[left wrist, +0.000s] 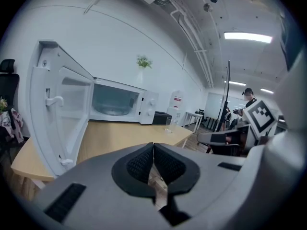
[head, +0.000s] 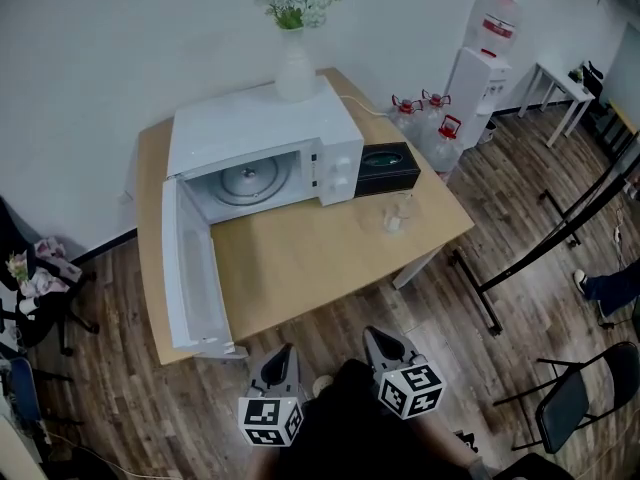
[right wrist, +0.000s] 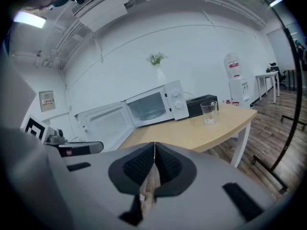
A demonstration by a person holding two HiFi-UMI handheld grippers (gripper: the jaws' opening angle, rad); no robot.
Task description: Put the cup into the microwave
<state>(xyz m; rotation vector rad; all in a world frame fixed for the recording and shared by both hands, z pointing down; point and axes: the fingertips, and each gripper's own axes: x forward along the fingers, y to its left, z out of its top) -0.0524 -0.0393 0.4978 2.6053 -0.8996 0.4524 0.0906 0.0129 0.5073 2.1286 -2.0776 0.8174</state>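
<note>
A clear glass cup (head: 397, 214) stands on the wooden table (head: 300, 258) near its right corner, to the right of the white microwave (head: 262, 158); the cup (right wrist: 208, 113) also shows in the right gripper view and the cup (left wrist: 169, 124) far off in the left gripper view. The microwave door (head: 190, 266) hangs wide open to the left, showing the glass turntable inside. My left gripper (head: 283, 354) and right gripper (head: 378, 340) are both shut and empty, held side by side over the floor in front of the table's near edge.
A white vase of flowers (head: 295, 63) stands on the microwave. A black box (head: 387, 168) sits beside the microwave, behind the cup. Water bottles (head: 428, 128) and a dispenser (head: 482, 73) stand at the right rear. A black chair (head: 575, 393) stands at lower right.
</note>
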